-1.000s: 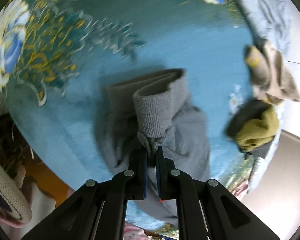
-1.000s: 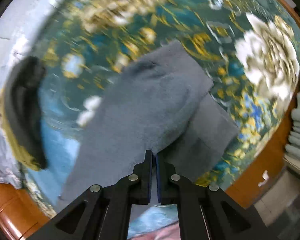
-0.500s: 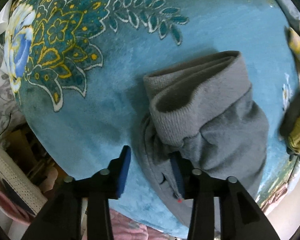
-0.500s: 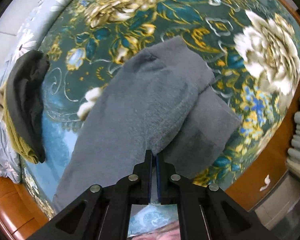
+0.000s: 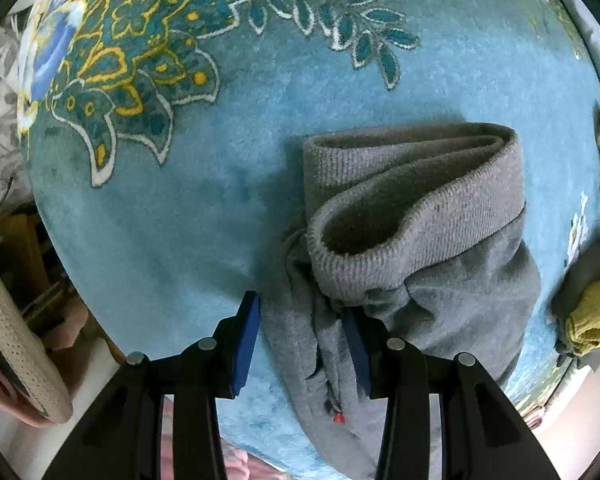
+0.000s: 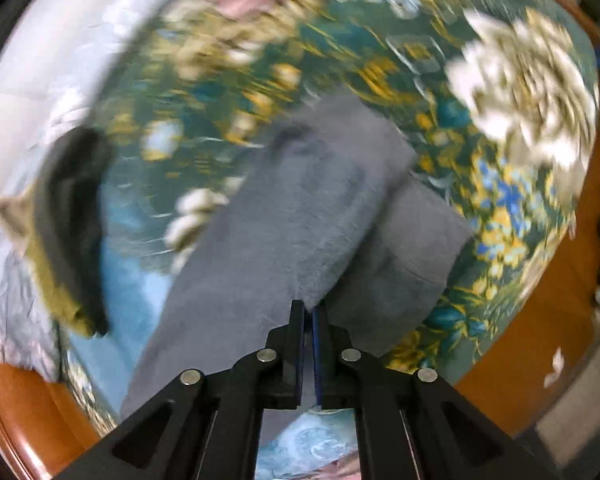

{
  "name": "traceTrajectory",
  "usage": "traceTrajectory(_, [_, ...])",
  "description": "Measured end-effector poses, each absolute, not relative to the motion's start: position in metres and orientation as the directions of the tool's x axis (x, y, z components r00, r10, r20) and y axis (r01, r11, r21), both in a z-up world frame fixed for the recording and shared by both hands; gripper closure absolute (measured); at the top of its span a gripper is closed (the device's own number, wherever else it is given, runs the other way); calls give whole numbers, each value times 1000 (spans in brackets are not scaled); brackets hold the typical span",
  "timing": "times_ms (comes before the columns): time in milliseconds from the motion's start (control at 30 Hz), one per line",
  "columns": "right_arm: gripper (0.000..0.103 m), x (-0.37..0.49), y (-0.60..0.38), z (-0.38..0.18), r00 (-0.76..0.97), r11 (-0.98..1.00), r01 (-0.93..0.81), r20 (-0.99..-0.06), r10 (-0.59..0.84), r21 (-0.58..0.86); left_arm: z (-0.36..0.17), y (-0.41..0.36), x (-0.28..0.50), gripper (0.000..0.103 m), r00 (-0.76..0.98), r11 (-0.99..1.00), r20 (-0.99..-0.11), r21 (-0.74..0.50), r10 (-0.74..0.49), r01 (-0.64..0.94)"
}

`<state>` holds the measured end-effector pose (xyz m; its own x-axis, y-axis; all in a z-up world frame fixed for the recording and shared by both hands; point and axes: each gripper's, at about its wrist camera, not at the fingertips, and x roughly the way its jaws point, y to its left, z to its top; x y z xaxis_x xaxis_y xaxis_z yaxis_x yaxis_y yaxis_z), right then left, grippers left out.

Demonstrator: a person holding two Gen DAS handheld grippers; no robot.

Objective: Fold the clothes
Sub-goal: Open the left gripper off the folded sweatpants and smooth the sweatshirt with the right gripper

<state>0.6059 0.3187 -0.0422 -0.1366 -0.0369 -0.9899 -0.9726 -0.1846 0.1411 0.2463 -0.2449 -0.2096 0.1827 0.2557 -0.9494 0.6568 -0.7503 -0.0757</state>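
Your left gripper stands wide open over the grey garment, which lies on the blue floral blanket at 3 o'clock; your right gripper pinches that garment's edge, jaws nearly closed

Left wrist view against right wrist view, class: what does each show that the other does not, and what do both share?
Only the left wrist view shows the ribbed cuff of the grey garment, lying on the plain blue part of the floral blanket, and the left tongs standing open astride the cloth.

Only the right wrist view, which is blurred, shows the right tongs shut on the garment's edge, the big white flower and the wooden frame.

Both show the grey garment, the blanket and the dark and olive clothes beside it.
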Motion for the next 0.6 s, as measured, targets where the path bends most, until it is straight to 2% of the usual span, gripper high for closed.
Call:
traceTrajectory(167, [99,626,307,-87,-30,-178,-982,-988,-152,57,-214,-235,231,60,193,-741,-951,-52,242,669])
traceTrajectory(333, [94,646,322,-100,-113,-55,-991,-982,-153,123,-220,-227,214,60,201,-748,-952,-42,232,663])
traceTrajectory(367, [91,649,325,-99,-132,-37,-990,-981,-143,138,-220,-226,213,60,200,-746,-952,-41,231,664])
traceTrajectory(433, [68,657,333,-96,-165,15,-986,-981,-106,165,-220,-224,211,60,199,-742,-953,-39,229,670])
traceTrajectory(500, [62,665,340,-99,-204,94,-976,-976,-75,197,-220,-222,209,60,200,-740,-953,-35,227,672])
traceTrajectory(600, [62,675,350,-105,-266,209,-945,-963,-35,253,-219,-219,211,60,206,-747,-953,-29,221,664])
